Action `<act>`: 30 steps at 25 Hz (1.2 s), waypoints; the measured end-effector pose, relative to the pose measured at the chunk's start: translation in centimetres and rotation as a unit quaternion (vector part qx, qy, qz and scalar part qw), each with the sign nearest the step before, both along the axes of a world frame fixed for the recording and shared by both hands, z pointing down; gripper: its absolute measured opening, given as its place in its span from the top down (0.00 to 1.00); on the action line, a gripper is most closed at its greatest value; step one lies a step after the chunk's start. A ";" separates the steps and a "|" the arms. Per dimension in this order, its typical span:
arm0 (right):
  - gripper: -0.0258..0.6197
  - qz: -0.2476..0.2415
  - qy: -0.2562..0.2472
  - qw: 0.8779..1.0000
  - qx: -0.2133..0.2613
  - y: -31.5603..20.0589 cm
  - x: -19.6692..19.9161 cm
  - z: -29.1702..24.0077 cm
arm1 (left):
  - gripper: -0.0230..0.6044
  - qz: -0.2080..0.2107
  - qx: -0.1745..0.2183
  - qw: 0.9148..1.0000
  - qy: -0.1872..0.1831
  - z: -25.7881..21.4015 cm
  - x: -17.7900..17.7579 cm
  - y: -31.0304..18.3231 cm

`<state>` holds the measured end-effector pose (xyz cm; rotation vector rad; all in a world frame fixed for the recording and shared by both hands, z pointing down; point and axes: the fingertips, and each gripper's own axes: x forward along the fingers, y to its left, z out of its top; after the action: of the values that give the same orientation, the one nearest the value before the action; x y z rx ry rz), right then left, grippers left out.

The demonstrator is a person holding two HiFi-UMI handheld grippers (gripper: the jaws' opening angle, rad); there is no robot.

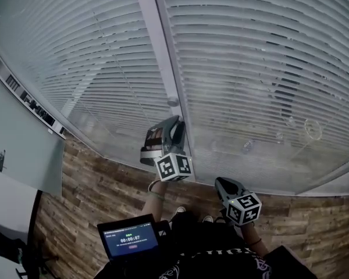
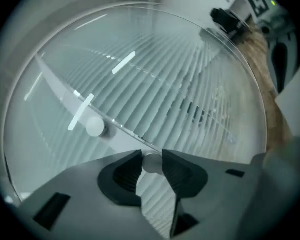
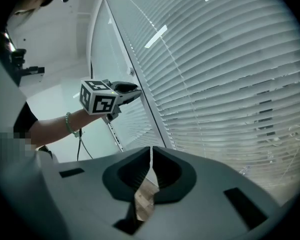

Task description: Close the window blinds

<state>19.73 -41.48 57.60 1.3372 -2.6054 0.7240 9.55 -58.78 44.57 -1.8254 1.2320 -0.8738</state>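
White slatted blinds [image 1: 250, 57] hang behind glass panes on both sides of a grey upright frame [image 1: 163, 45]. A few slats on the right pane show dark gaps [image 1: 286, 89]. My left gripper [image 1: 177, 122] is raised against the frame, and in the left gripper view my left gripper [image 2: 151, 163] is shut on a small white knob [image 2: 151, 165], with a pad pressed on each side. A second white knob [image 2: 95, 128] sits further along the frame; a white knob [image 1: 173, 102] also shows just beyond the left jaws. My right gripper [image 1: 222, 183] hangs lower right, shut and empty [image 3: 151, 150].
A wood-plank floor [image 1: 104, 185] runs below the glass wall. A laptop with a lit screen [image 1: 128, 238] sits at the person's front. A white wall [image 1: 17, 156] stands at the left. The person's left arm [image 3: 50, 126] with a bracelet reaches toward the frame.
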 end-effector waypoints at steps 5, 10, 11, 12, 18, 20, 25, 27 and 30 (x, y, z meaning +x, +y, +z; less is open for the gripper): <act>0.92 0.004 -0.002 1.000 -0.001 0.0 0.6 0.0 | 0.76 0.019 -0.198 0.838 0.508 -1.4 -1.5 -0.4; 0.92 0.006 -0.003 1.000 -0.007 0.4 0.9 0.1 | 0.76 0.031 -0.251 0.710 0.657 -1.6 -2.3 -0.6; 0.92 0.005 -0.003 1.000 -0.007 0.4 0.7 0.1 | 0.76 0.034 -0.245 0.710 0.660 -1.7 -2.5 -0.7; 0.92 0.004 -0.003 1.000 -0.007 0.4 0.3 0.0 | 0.76 0.036 -0.235 0.719 0.653 -1.8 -2.8 -0.7; 0.92 -0.006 -0.003 1.000 -0.009 0.8 -2.7 0.2 | 0.77 0.034 -0.224 0.788 0.572 0.2 -4.3 2.4; 0.92 -0.008 0.001 1.000 -0.013 1.2 -3.5 0.1 | 0.77 0.029 -0.248 0.794 0.554 2.5 -4.5 4.3; 0.92 -0.003 -0.001 1.000 -0.013 1.7 -5.1 -0.6 | 0.96 0.033 -0.325 0.787 0.523 8.9 -4.9 9.8; 0.92 0.000 0.001 1.000 -0.010 2.1 -5.6 -0.8 | 0.96 0.024 -0.345 0.784 0.515 10.8 -5.9 12.0; 0.92 -0.010 0.011 1.000 0.001 3.4 -8.4 -1.7 | 0.96 0.021 -0.352 0.774 0.526 11.1 -9.0 14.8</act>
<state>11.35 -38.09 55.93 1.3105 -2.6003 0.7000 0.59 -44.02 55.70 -3.1787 1.5852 -0.1834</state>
